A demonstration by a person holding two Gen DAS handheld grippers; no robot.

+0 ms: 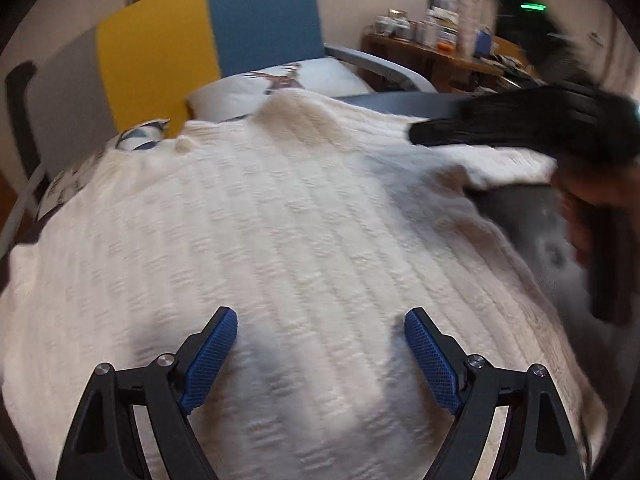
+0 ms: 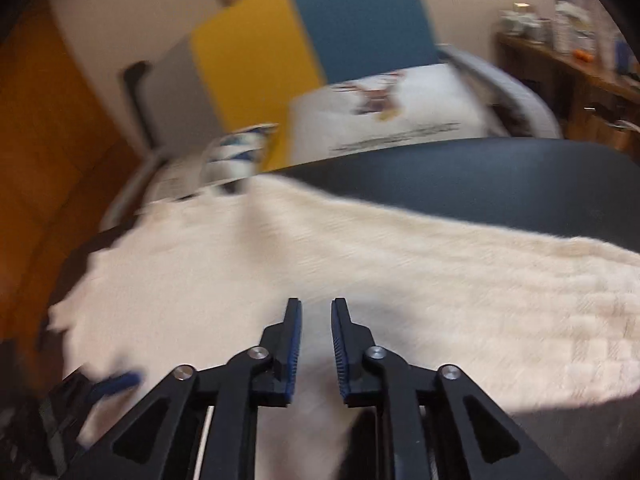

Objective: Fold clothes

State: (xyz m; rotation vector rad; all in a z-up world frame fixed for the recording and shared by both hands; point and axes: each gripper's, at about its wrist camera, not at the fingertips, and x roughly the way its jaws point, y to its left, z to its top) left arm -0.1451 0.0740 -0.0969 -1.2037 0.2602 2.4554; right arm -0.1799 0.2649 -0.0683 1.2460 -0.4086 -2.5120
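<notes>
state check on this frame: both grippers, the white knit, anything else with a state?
left gripper: open wide, empty, over the knit.
right gripper: narrow gap between the fingers, nothing visibly held; blurred.
white knit garment: spread on the dark table, right edge turned over; not yet folded up.
hand: grips the right gripper's handle.
printed pillow: lying on the sofa seat.

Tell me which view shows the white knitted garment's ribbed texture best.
The left wrist view: the white knitted garment fills the frame, its ribbing fairly sharp under the open left gripper. The right wrist view shows it motion-blurred, spread on the dark table.
</notes>
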